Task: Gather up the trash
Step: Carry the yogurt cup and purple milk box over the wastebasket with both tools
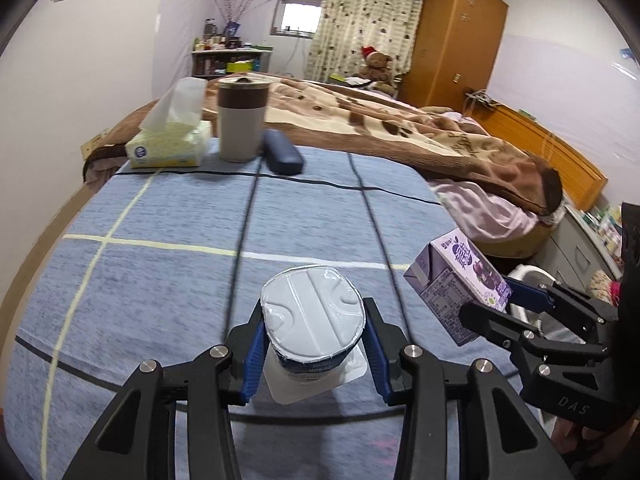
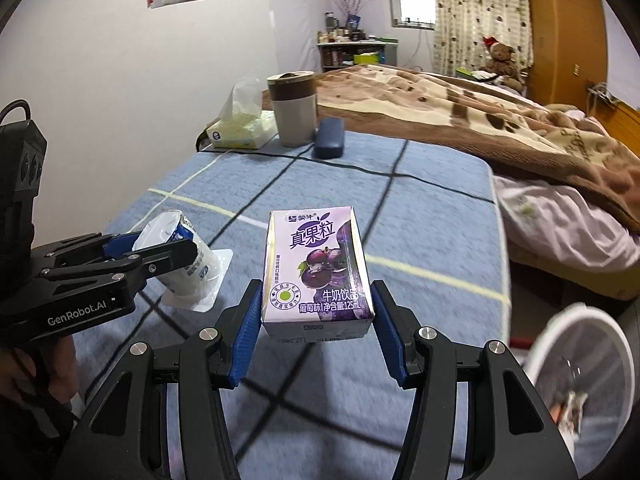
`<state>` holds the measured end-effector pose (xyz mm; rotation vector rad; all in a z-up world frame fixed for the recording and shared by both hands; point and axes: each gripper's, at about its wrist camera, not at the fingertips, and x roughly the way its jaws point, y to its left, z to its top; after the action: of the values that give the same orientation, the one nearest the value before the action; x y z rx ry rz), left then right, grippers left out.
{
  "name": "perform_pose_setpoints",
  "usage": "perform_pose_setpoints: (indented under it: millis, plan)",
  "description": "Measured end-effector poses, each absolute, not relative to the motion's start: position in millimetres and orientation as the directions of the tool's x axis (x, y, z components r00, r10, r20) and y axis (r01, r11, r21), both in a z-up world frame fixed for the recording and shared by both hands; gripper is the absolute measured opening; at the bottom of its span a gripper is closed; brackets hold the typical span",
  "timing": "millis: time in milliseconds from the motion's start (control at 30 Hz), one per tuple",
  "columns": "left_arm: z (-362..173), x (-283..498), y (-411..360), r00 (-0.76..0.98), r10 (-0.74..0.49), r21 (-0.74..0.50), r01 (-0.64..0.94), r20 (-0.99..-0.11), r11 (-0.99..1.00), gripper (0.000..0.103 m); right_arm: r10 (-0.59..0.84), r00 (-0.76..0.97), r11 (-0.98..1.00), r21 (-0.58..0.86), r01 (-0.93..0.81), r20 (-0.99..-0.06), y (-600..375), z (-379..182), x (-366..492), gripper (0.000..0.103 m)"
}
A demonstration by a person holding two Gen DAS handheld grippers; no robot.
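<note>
The left gripper (image 1: 316, 354) pinches a white yogurt cup (image 1: 314, 330). The right gripper (image 2: 318, 330) pinches a purple grape milk carton (image 2: 316, 272) above the blue checked cloth (image 2: 420, 208).

Each view is taken from close behind its own hand-held gripper, angled down over the blue checked bench (image 1: 168, 216) towards the bed (image 2: 460, 108). The bench, the bed and the far wardrobe (image 1: 456, 36) are shared; each hand-held gripper is caught in the other's view.
</note>
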<state>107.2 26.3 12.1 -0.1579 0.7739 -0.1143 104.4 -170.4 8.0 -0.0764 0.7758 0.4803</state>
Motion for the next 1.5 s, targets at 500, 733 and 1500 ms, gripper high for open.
perform_pose_setpoints:
  millis: [500,733,1500]
  plan:
    - [8,92,-53,0.654,-0.266,-0.174,0.204,-0.708,0.963,0.044,0.326,0.655,0.941,0.165,-0.296,-0.682,-231,-1,83,0.054]
    - [4,95,-90,0.623,-0.307,-0.167,0.274,-0.719,0.947,0.044,0.272,0.682,0.962,0.176,-0.208,-0.679,-263,-4,80,0.054]
    - [3,119,-221,0.519,-0.474,-0.184,0.514,-0.712,0.838,0.044,0.073,0.719,0.979,0.186,0.079,-0.691,-359,-17,57,0.054]
